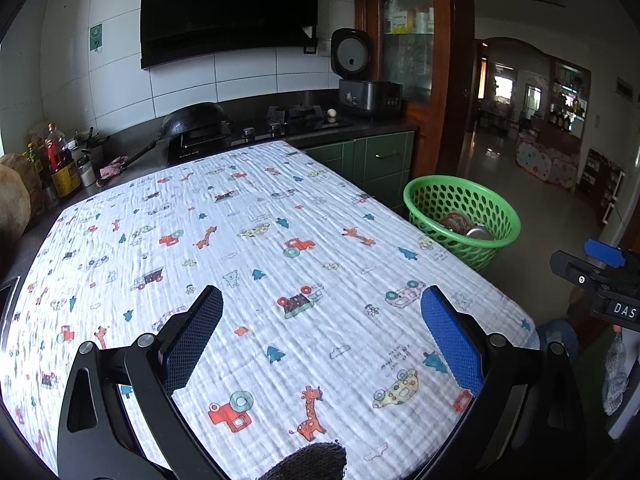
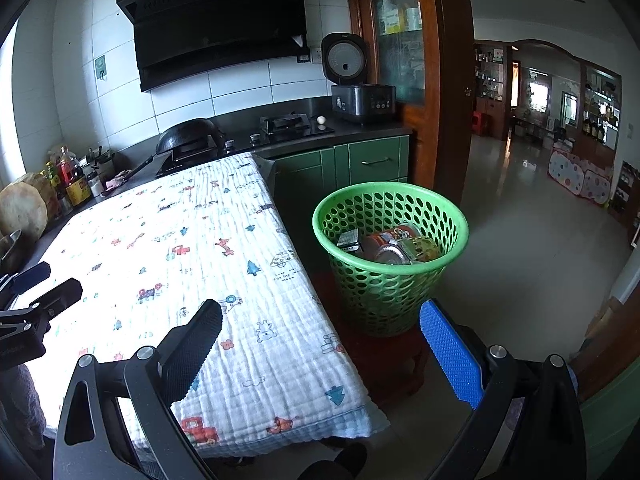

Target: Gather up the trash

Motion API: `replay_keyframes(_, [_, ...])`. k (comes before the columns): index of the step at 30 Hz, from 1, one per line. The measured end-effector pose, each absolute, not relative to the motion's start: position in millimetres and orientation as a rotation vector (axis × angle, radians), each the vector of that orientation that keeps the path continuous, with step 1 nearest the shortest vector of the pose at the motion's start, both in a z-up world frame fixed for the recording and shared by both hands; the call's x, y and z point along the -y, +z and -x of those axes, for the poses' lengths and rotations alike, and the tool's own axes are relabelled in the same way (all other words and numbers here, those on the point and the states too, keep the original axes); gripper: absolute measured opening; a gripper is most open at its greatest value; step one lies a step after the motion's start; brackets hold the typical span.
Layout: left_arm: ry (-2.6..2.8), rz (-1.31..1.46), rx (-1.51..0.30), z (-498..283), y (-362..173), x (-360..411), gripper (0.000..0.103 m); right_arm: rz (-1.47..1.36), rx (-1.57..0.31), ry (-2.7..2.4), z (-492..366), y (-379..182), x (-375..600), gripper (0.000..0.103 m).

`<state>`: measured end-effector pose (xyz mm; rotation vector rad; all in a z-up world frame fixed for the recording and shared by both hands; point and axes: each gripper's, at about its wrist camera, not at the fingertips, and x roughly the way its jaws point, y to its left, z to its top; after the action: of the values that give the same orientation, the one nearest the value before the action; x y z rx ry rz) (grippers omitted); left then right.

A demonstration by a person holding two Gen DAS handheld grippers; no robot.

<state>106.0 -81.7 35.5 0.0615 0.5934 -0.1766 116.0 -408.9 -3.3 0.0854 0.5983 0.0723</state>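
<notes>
Left wrist view: the left claw (image 1: 322,312) is spread wide and empty over the tabletop's white cartoon-print cloth (image 1: 256,240), with the green perforated plastic basket (image 1: 462,220) beyond the right edge. Right wrist view: the right claw (image 2: 320,326) is wide and empty too; the basket stands on a dark red stool (image 2: 384,364), holding cans and a small box (image 2: 394,246).

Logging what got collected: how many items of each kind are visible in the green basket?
From the right wrist view, inside the green basket:
Cans or tins: 2
Dark flat box: 1
Yellow-green packet: 1
Total visible: 4; anything underneath is hidden.
</notes>
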Motion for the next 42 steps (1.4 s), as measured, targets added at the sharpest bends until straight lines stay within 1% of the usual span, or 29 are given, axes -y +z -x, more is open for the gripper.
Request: replay_keyframes(42, [-0.184,-0.041,-0.611,-103.3,29.7,82.8,0.098,-0.082,-0.617,0.078,-118.4,-8.4,409.4,0.096])
